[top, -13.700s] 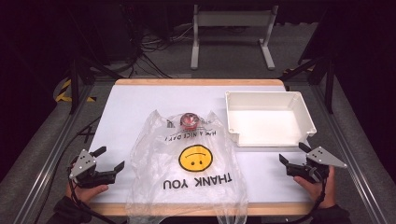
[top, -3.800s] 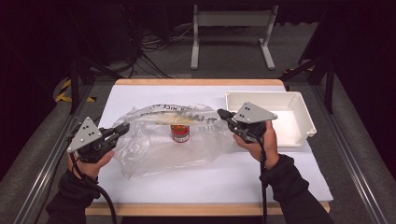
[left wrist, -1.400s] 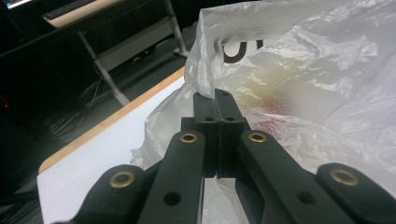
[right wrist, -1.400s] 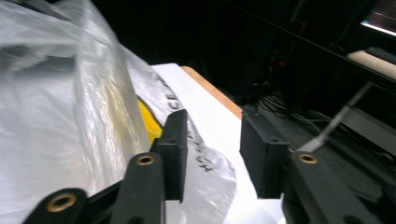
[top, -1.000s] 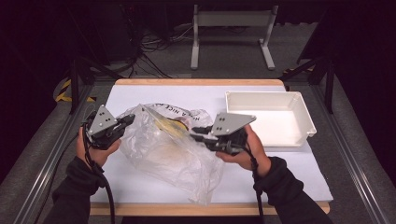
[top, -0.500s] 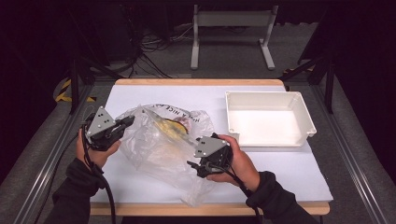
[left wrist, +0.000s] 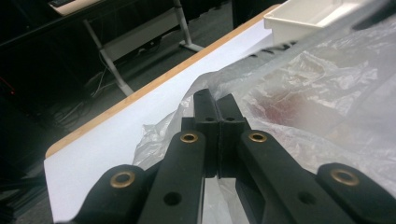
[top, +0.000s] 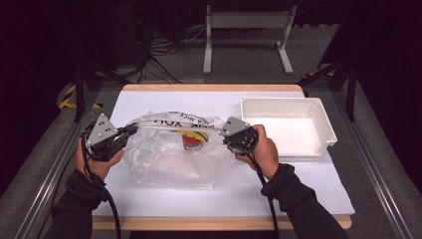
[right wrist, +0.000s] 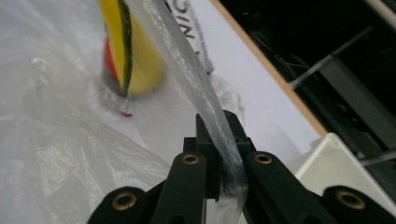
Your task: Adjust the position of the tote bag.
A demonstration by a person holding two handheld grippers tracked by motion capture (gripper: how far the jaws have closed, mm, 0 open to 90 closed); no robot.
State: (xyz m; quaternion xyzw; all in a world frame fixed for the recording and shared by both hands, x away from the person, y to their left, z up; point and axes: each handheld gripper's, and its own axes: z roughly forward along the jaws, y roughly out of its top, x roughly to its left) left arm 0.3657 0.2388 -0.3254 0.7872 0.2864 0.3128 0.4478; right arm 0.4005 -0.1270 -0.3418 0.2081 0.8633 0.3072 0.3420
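High view: the clear plastic bag with black lettering [top: 171, 152] lies on the white table cover [top: 308, 184], its mouth band stretched left to right between both tools. The left gripper [top: 130, 130] pinches its left end. The right gripper [top: 225, 137], jaws just closed, pinches the right. The right gripper view adds a red-and-yellow can [right wrist: 128, 51] inside.

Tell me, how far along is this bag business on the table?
Done: the small red can already sits inside the clear plastic bag. In hand: the left gripper and the right gripper are each shut on a side of the bag's top, stretching it between them. Left, probably: lifting the bag, perhaps toward the white tray, which holds nothing yet.
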